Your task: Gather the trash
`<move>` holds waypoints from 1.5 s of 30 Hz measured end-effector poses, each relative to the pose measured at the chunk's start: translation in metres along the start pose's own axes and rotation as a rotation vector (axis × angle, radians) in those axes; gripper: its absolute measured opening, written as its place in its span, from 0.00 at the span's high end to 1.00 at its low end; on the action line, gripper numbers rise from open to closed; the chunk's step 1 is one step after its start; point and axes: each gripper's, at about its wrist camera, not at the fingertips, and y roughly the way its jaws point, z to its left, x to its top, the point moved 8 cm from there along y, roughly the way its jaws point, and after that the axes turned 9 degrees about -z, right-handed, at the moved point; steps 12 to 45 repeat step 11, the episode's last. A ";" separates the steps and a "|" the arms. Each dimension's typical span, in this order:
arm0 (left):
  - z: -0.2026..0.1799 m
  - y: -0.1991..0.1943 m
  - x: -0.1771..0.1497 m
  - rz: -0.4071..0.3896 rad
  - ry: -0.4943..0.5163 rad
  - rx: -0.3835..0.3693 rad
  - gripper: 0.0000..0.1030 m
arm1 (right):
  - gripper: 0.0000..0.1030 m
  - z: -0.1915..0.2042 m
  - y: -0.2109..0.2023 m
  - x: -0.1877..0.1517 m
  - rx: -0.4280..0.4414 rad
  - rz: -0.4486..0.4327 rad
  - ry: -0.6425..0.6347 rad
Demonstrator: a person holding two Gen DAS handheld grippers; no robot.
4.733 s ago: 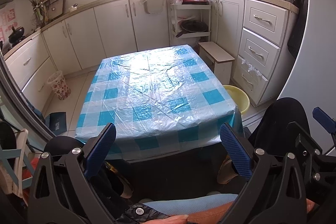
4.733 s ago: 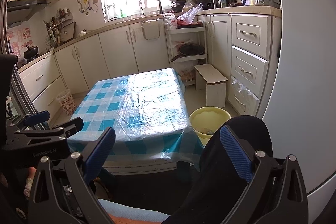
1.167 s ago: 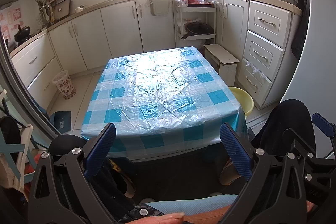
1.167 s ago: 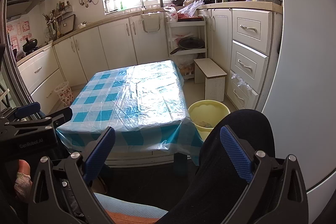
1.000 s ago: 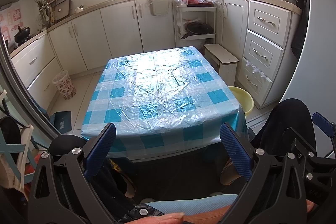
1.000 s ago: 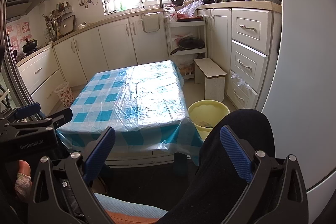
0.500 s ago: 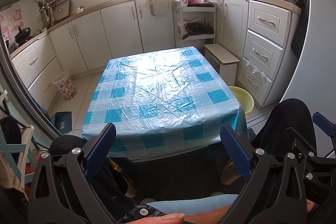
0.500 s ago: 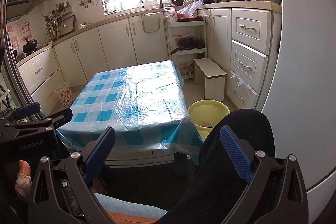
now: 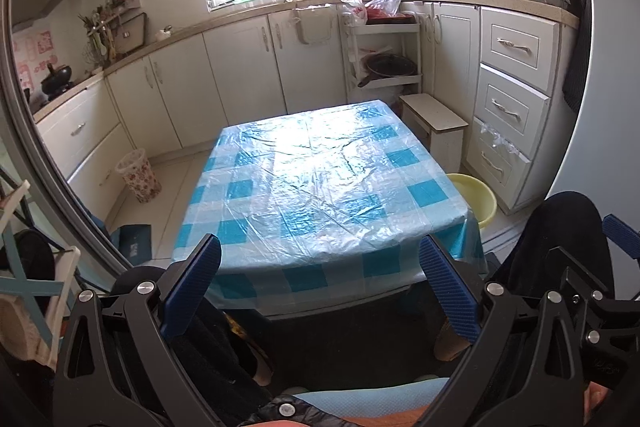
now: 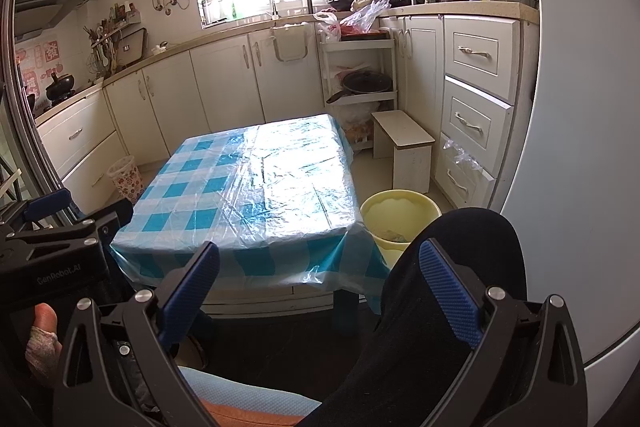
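Left claw (image 9: 320, 283) agape, right claw (image 10: 320, 283) agape

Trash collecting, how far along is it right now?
Looks done: no loose trash shows on the checked tablecloth, and the yellow bucket beside the table holds some scraps. In hand: nothing; the left gripper and right gripper are both open and empty. Left: little that I can see; the floor under the table is too dark to judge.
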 end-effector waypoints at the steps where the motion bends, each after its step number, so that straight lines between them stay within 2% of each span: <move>1: 0.000 0.001 -0.001 0.009 -0.005 -0.005 0.07 | 0.07 0.000 0.000 0.000 0.002 -0.001 -0.001; 4: 0.001 0.006 -0.004 0.050 -0.018 -0.022 0.08 | 0.07 0.000 0.000 0.000 0.007 -0.003 -0.004; 11: 0.002 0.009 -0.008 0.073 -0.026 -0.026 0.08 | 0.07 -0.002 0.003 0.000 0.017 -0.002 -0.004; 45: 0.002 0.009 -0.008 0.073 -0.026 -0.026 0.08 | 0.07 -0.002 0.003 0.000 0.017 -0.002 -0.004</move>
